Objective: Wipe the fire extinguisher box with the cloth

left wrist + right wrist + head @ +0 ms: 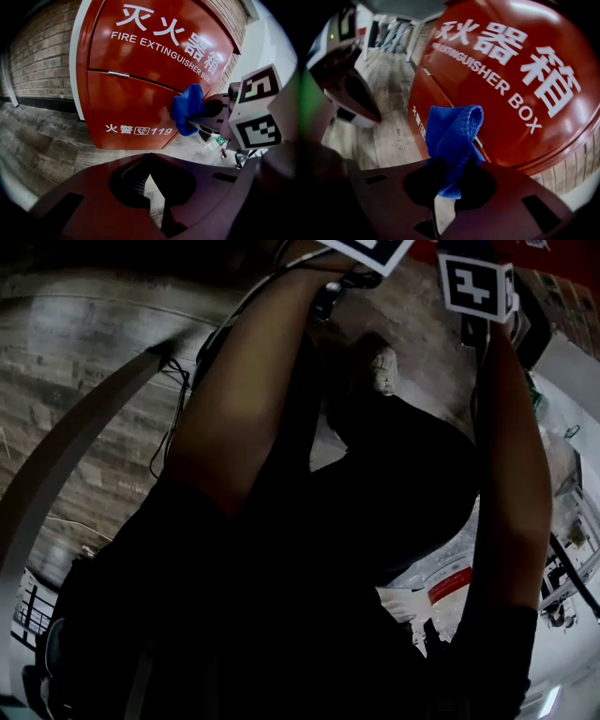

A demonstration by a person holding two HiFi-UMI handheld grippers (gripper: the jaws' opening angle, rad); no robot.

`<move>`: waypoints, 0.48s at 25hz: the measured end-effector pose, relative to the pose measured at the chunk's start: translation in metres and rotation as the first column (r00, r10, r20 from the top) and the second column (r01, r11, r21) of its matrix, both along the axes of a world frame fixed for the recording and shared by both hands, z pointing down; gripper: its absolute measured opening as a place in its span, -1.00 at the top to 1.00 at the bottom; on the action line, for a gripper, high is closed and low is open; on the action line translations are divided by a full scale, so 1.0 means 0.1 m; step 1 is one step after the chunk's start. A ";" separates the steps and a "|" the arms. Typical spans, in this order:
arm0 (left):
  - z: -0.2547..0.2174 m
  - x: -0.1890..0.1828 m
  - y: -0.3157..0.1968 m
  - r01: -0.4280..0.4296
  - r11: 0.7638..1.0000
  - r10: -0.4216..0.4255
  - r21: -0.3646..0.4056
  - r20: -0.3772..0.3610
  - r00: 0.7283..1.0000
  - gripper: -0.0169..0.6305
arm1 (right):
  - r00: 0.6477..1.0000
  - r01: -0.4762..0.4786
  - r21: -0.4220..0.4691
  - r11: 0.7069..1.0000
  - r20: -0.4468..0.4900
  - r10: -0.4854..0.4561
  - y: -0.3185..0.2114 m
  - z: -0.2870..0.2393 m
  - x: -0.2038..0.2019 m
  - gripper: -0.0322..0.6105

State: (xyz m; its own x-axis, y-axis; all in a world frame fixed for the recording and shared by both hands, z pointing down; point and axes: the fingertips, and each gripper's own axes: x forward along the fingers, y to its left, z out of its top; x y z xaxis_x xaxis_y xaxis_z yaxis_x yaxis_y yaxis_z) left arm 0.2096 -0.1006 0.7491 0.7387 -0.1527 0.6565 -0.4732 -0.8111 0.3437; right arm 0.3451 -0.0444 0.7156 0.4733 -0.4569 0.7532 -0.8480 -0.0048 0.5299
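The red fire extinguisher box (140,70) stands against a brick wall, with white lettering on its front. In the left gripper view a bunched blue cloth (188,110) rests on the box front near its right edge, about halfway up. My right gripper (452,173) is shut on that cloth (452,136), which sticks up from the jaws in front of the box (525,93). My left gripper (150,161) hangs back from the box, low and facing its front. Its jaws are shut with nothing between them. The head view shows only both forearms and a marker cube (476,282).
A brick wall (42,51) runs left of the box, and a white wall (262,42) lies to its right. The floor (42,140) is wood-patterned. Small litter, including a bottle (219,140), lies near the box's right foot.
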 end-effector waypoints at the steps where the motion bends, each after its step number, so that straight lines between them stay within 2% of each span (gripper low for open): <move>1: 0.01 -0.03 0.01 0.006 1.000 -0.005 -0.009 0.010 1.000 0.93 | 0.999 0.021 -0.021 1.000 -0.045 -0.022 0.05 0.01 -0.01 0.74; 4: 0.04 -0.15 0.04 0.024 0.999 -0.023 -0.040 0.046 0.999 0.93 | 0.995 0.072 -0.042 0.997 -0.061 -0.074 0.08 0.19 -0.07 0.74; 7: 0.07 -0.25 0.08 0.043 0.997 -0.038 -0.066 0.075 0.996 0.93 | 0.994 0.083 -0.083 0.993 -0.058 -0.088 0.07 0.36 -0.09 0.74; 12: 0.12 -0.34 0.14 0.066 0.993 -0.055 -0.103 0.106 0.993 0.93 | 0.989 0.138 -0.084 0.987 -0.038 -0.142 -0.03 0.57 -0.17 0.74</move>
